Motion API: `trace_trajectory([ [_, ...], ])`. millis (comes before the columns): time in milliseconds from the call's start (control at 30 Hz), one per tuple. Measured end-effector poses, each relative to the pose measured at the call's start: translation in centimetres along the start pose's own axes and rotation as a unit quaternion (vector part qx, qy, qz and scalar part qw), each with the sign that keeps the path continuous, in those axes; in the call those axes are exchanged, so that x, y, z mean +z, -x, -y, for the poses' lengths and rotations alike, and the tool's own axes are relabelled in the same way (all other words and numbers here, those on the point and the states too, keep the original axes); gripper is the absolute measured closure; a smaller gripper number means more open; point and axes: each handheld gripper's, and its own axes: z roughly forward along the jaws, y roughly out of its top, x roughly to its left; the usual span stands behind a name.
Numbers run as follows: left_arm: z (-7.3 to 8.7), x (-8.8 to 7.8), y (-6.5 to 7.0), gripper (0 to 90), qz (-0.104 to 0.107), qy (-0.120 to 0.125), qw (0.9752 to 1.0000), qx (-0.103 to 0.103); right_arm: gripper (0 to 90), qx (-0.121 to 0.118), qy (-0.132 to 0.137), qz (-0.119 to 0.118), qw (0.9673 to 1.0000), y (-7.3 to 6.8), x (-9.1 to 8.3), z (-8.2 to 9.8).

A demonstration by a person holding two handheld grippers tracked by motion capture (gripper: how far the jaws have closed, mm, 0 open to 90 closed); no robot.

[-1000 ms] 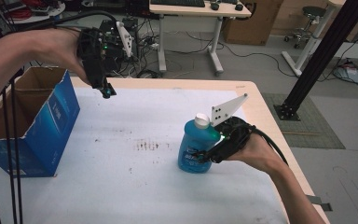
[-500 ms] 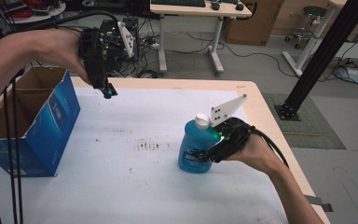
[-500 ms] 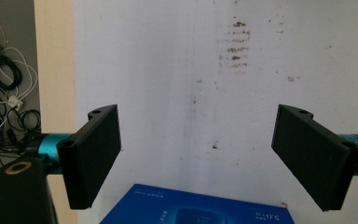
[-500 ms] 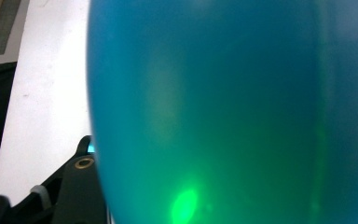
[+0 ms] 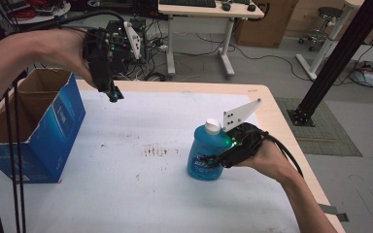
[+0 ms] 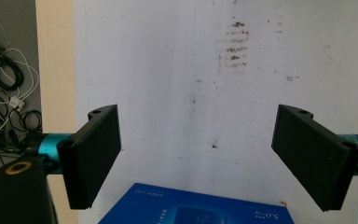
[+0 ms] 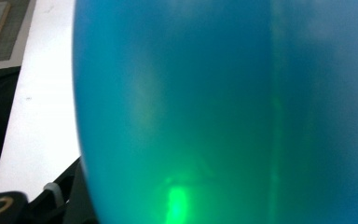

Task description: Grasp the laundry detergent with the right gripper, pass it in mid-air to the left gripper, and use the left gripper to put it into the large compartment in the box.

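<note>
The white surface (image 5: 141,194) carries a blue cardboard box (image 5: 53,131) at far left. Right of centre stands the blue bottle (image 5: 205,153), gripped by the just-closed right tongs (image 5: 213,159). Left tongs (image 5: 112,93) hover wide apart, empty.

Blue bottle (image 5: 205,154) with a white cap stands upright on the white-covered table (image 5: 126,194), well right of the open blue cardboard box (image 5: 53,131), liquid-filled.

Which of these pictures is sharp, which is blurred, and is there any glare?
High view: evenly lit, fairly sharp. Left gripper view: sharp on the open black jaws and table. Right gripper view: the blue bottle sits too close, blurred, with a green glow low on it.
</note>
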Motion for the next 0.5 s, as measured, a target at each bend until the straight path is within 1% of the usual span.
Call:
trace_trajectory([
  [133,-0.2,-0.2,0.2,15.7,0.002,0.003,1.0000,0.001,44.9,-0.001,0.003,-0.001,1.0000,0.0,0.0,0.0],
  [200,-0.4,-0.4,0.4,15.7,0.003,0.008,1.0000,0.002,45.2,0.002,0.002,0.002,1.0000,-0.1,0.0,0.0],
  [267,-0.6,-0.6,0.5,15.7,0.004,0.015,0.9999,0.002,45.4,0.003,-0.001,0.006,1.0000,-0.2,0.0,-0.2],
  [300,-0.7,-0.8,0.6,15.7,0.005,0.019,0.9998,0.003,45.5,0.000,-0.003,0.014,0.9999,-0.3,0.0,-0.3],
  [333,-0.8,-0.9,0.7,15.7,0.007,0.024,0.9997,0.003,45.5,0.005,-0.005,0.013,0.9999,-0.3,0.0,-0.6],
  [367,-0.9,-1.0,0.8,15.7,0.009,0.027,0.9996,0.002,45.5,0.005,-0.005,0.013,0.9999,-0.3,0.0,-0.6],
  [400,-1.0,-1.1,0.8,15.7,0.011,0.029,0.9995,0.003,45.6,0.004,-0.005,0.009,0.9999,-0.3,-0.1,-0.7],
  [433,-1.1,-1.1,0.9,15.7,0.012,0.033,0.9994,0.001,45.6,0.001,-0.009,0.003,1.0000,-0.4,-0.2,-1.3],
  [467,-1.2,-1.2,1.0,15.7,0.014,0.035,0.9993,0.000,45.6,0.001,-0.009,0.003,1.0000,-0.4,-0.2,-1.3],
  [500,-1.3,-1.3,1.1,15.7,0.016,0.038,0.9991,0.001,45.4,-0.002,-0.010,0.004,0.9999,-0.5,-0.3,-1.7],
])
